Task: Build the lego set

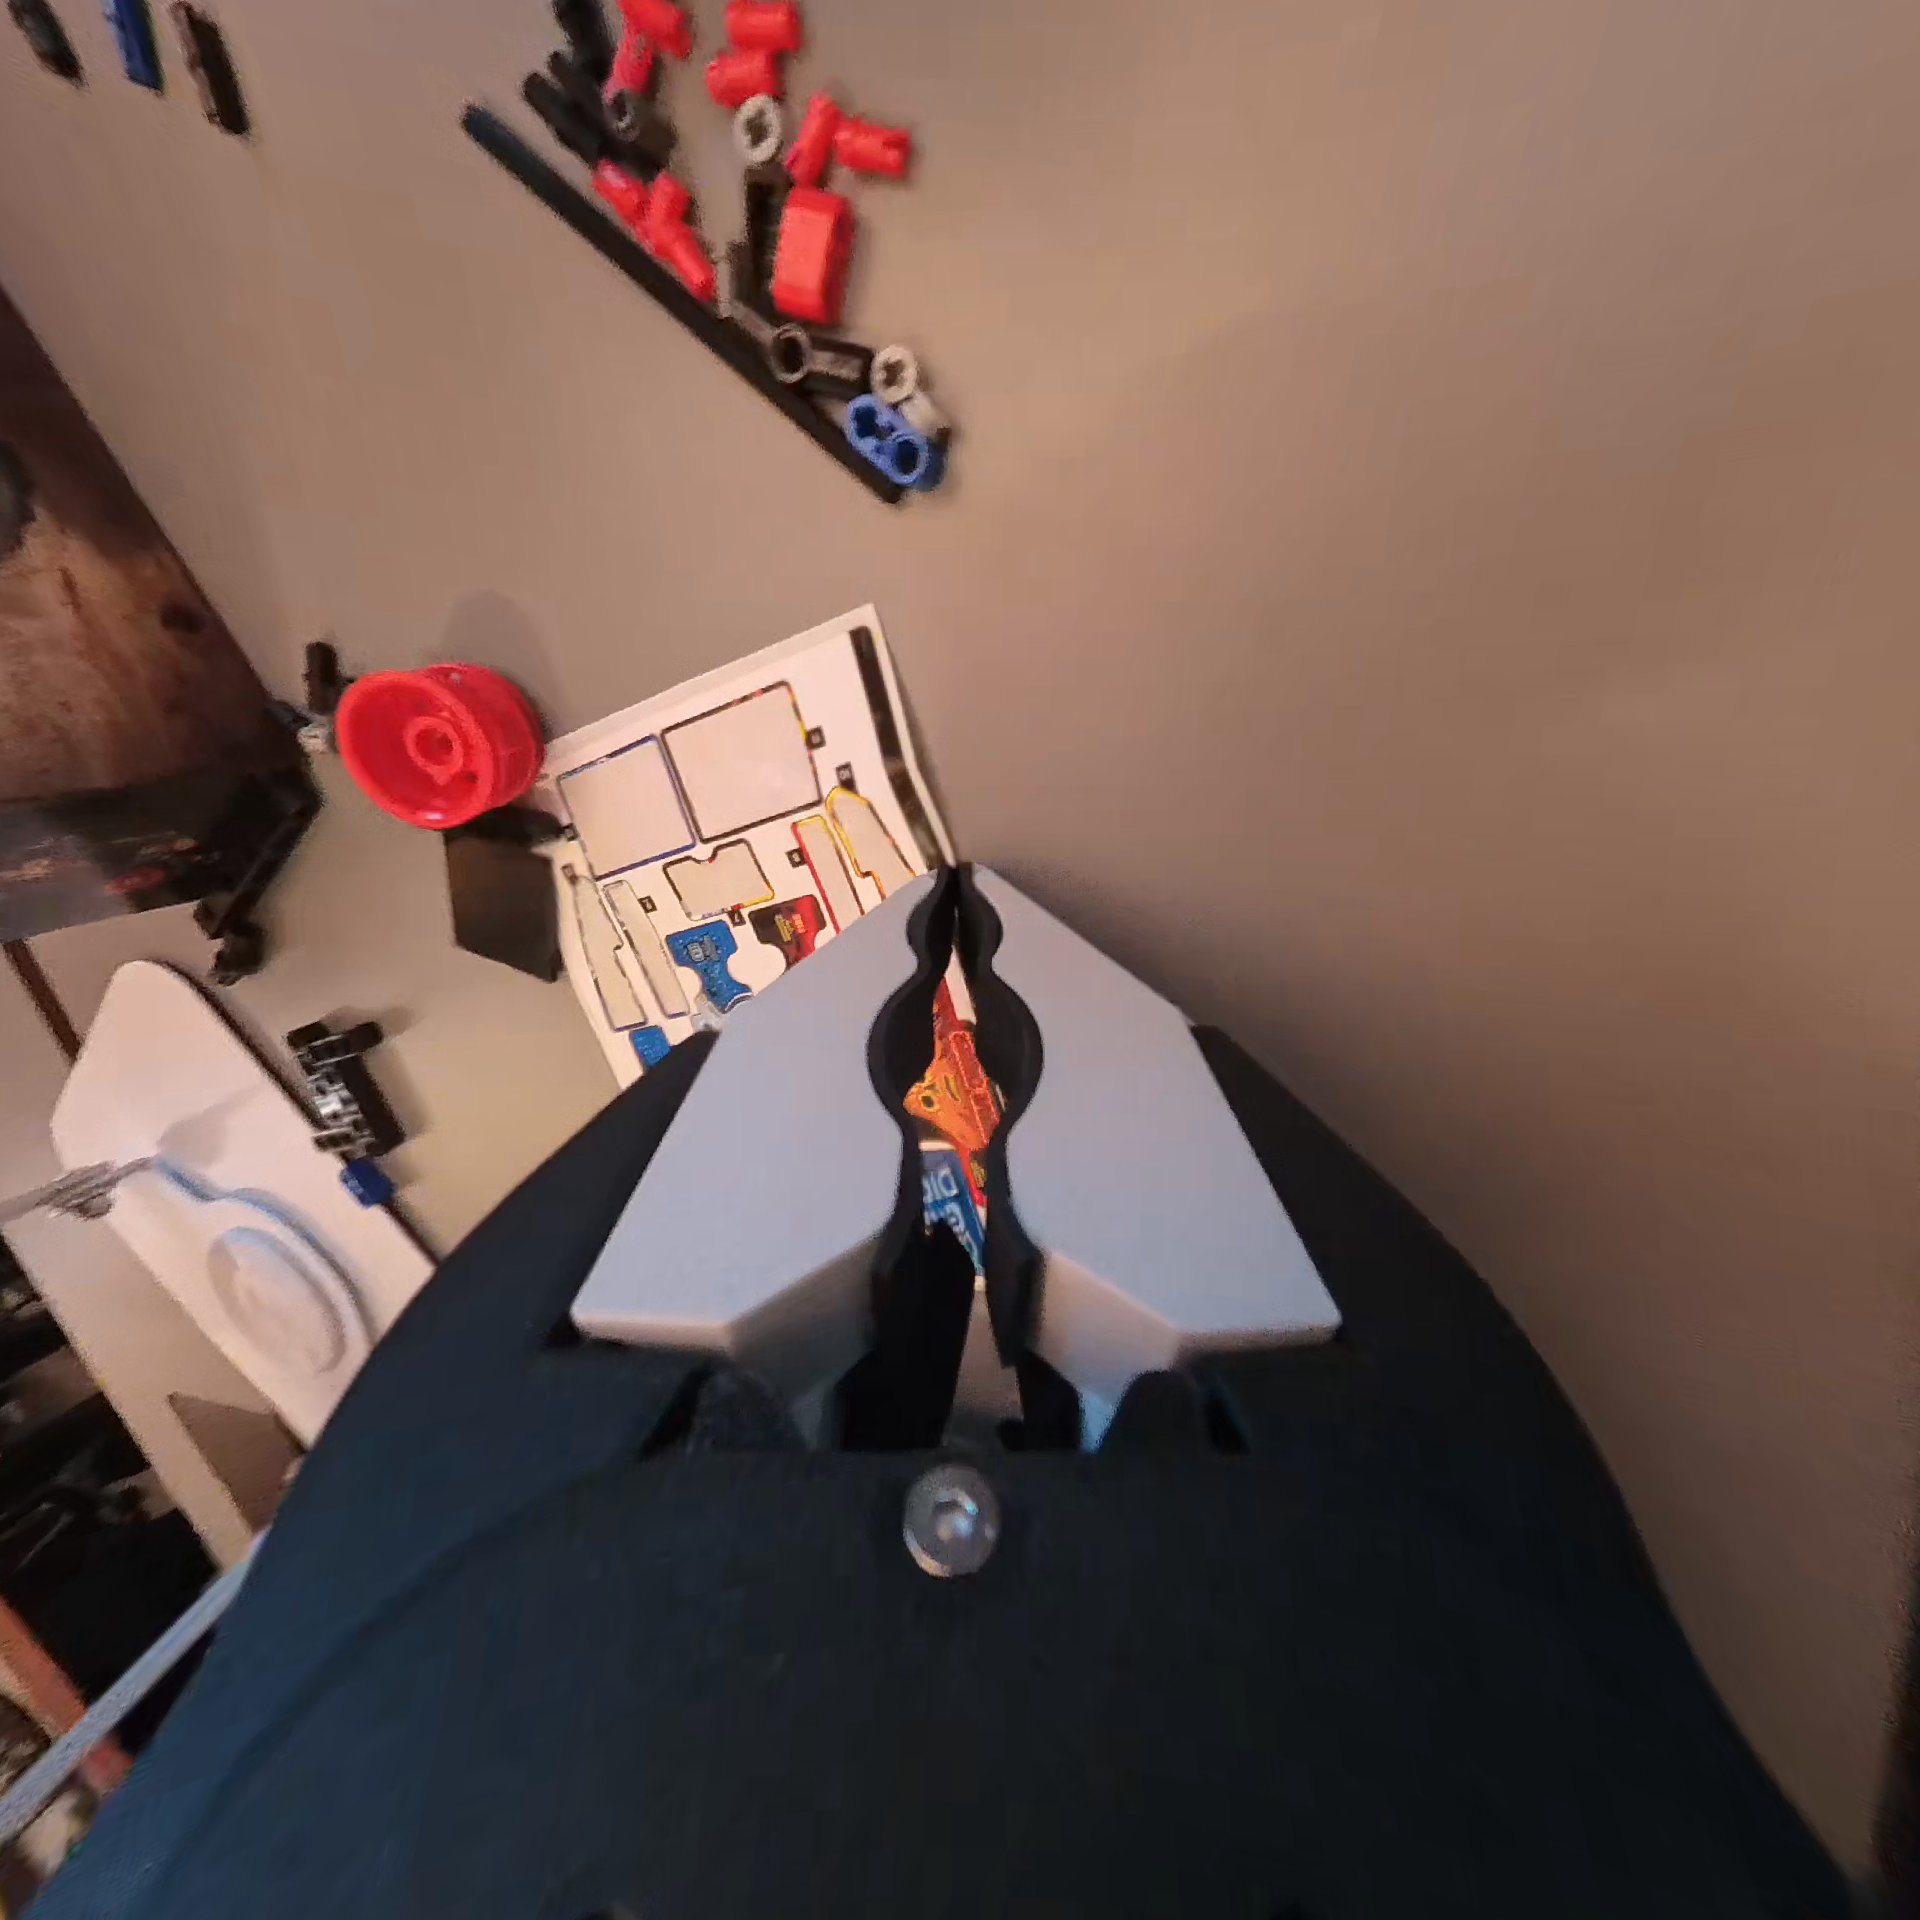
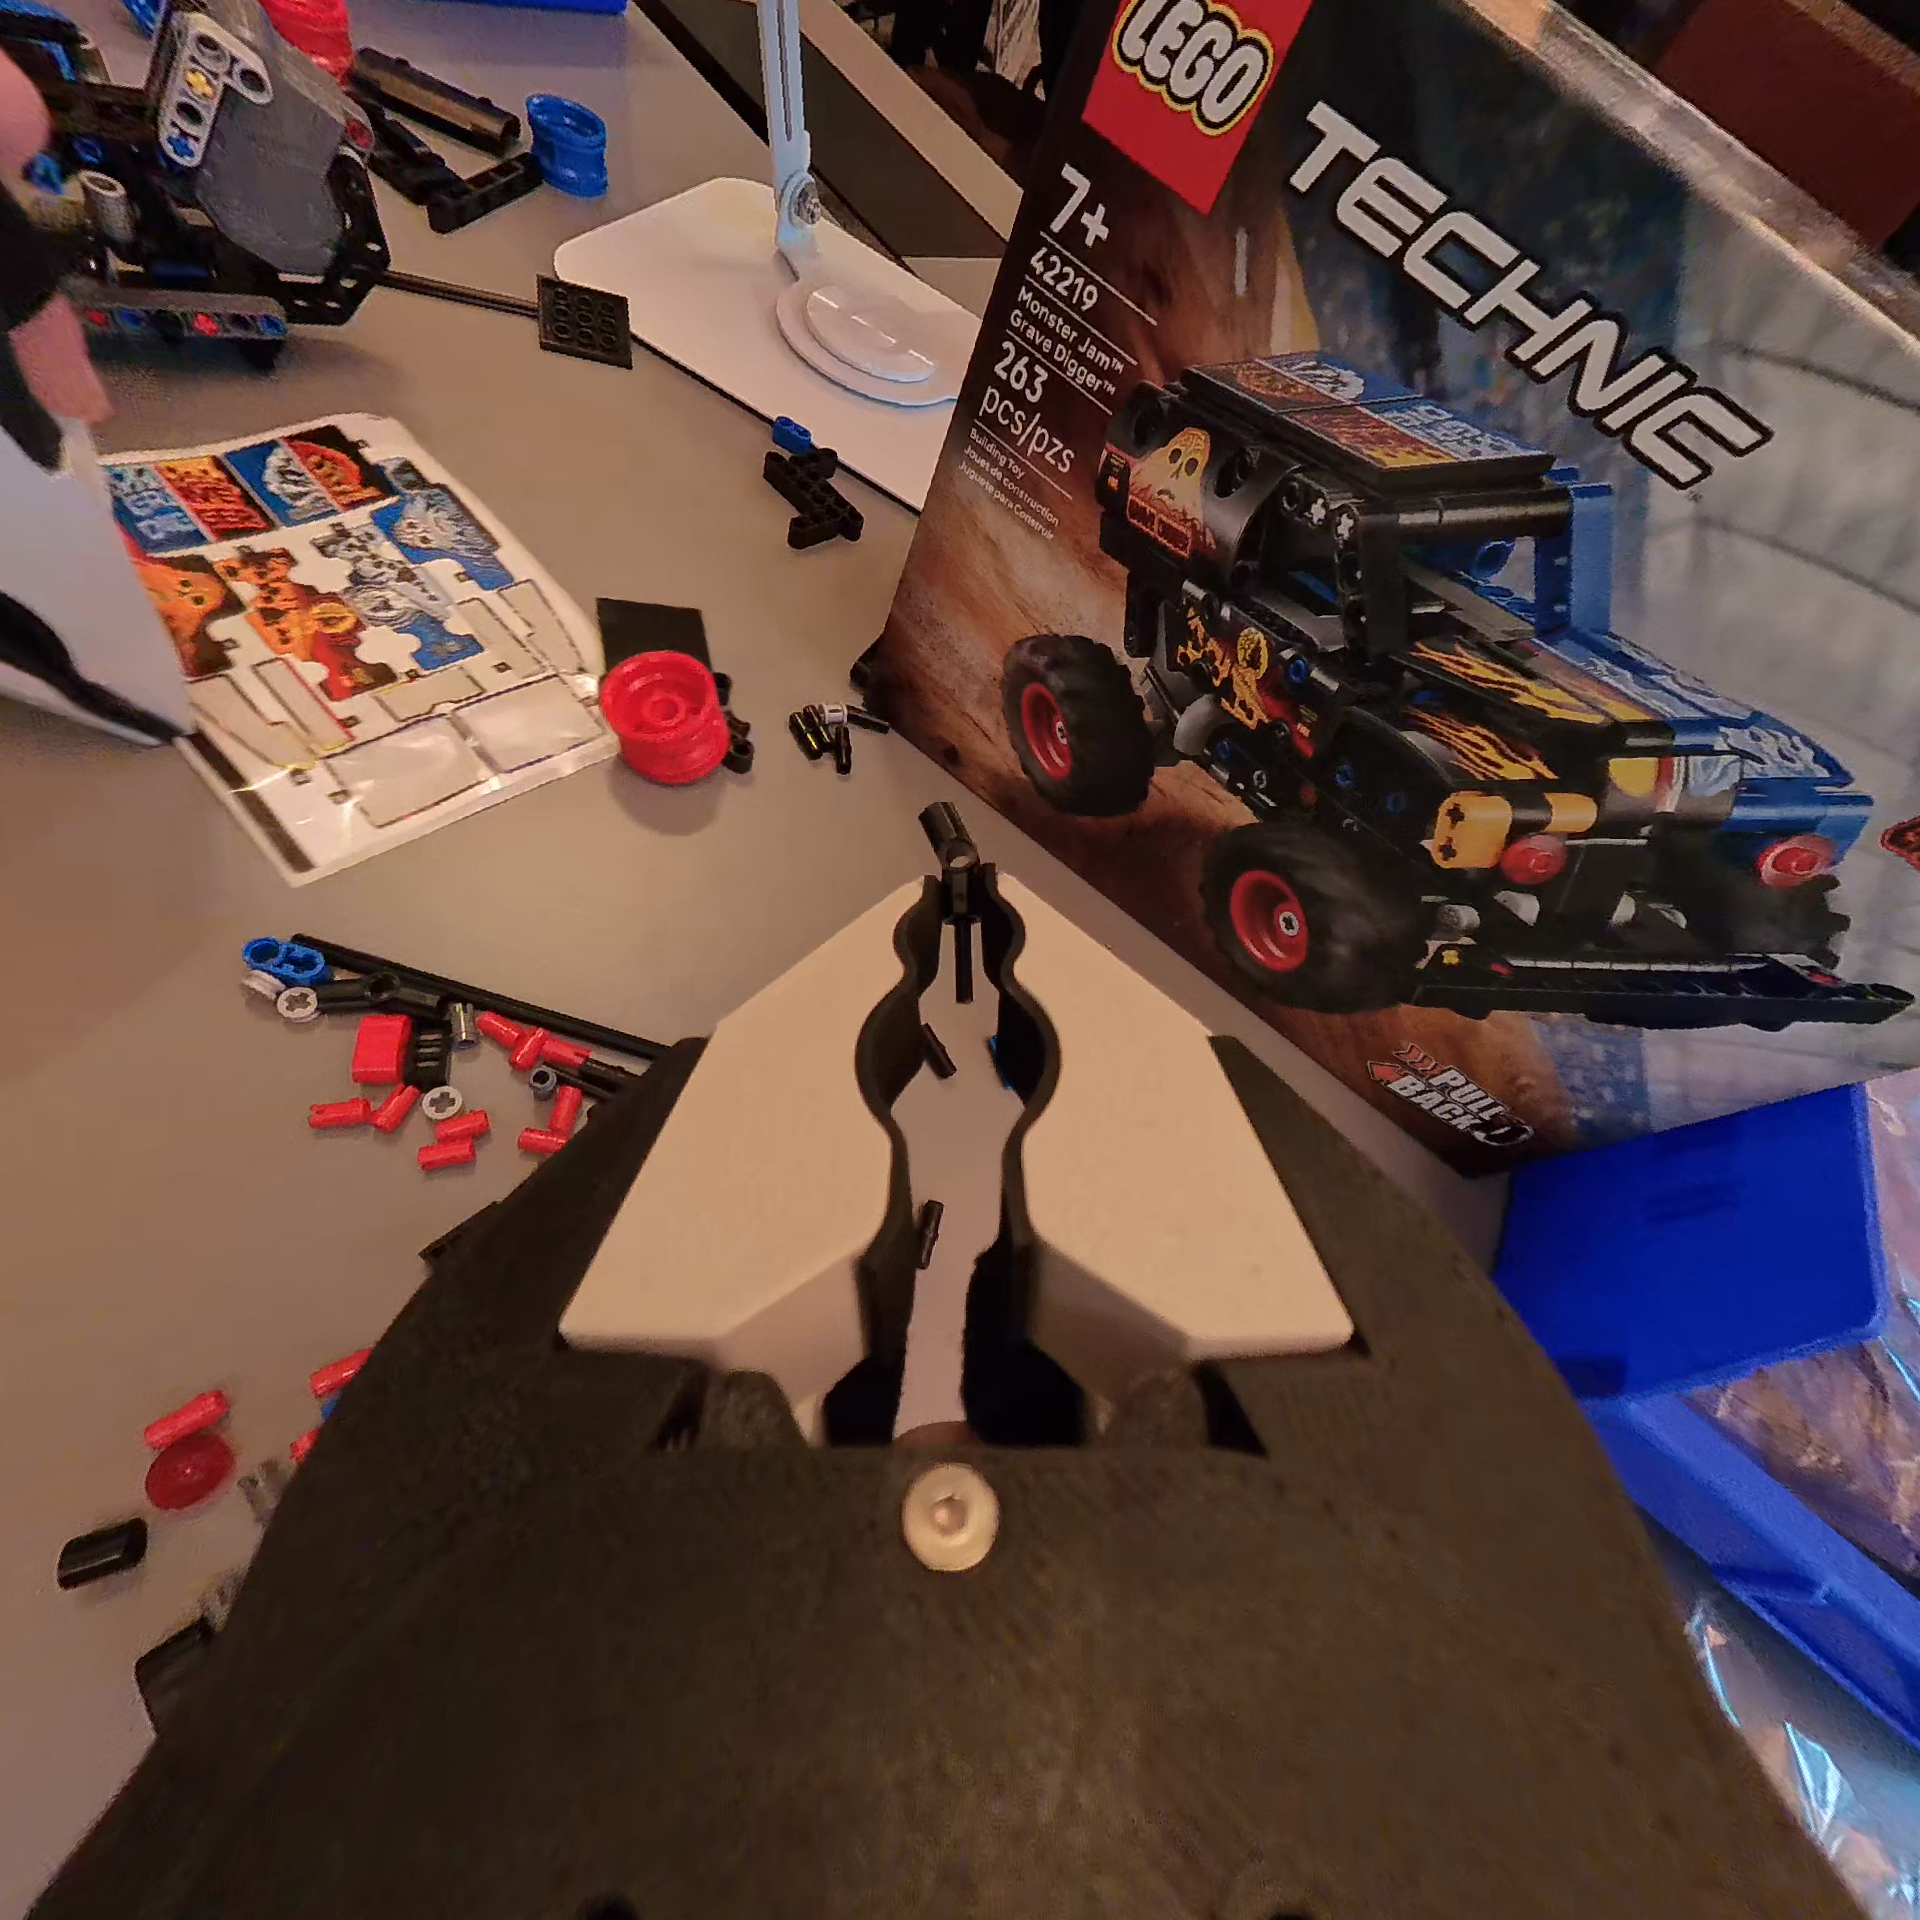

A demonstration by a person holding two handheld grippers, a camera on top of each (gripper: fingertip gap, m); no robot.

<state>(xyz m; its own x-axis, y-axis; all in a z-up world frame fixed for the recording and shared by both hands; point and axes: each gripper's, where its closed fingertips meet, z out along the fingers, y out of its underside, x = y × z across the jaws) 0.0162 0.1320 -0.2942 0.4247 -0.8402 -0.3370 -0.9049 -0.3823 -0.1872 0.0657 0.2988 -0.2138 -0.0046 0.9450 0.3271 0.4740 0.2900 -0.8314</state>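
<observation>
My right gripper [image 2: 958, 883] is shut on a small black pin connector [image 2: 954, 844], which sticks up past its tips above the grey table. My left gripper [image 1: 956, 883] has its tips together right at the edge of the sticker sheet [image 1: 727, 790]; I cannot tell whether it pinches the sheet. The sheet also shows in the right wrist view [image 2: 353, 623], with the left gripper's finger [image 2: 62, 582] at its left edge. The partly built black and grey truck [image 2: 239, 177] stands at the far left, with a person's hand [image 2: 47, 353] beside it.
A red wheel [image 2: 665, 717] [image 1: 442, 743] lies beside the sheet. Loose red and black parts [image 2: 447, 1081] [image 1: 748, 208] are scattered on the table. The set's box [image 2: 1403, 623] stands upright on the right, a blue bin [image 2: 1694, 1247] below it. A white stand base [image 2: 727, 270] sits behind.
</observation>
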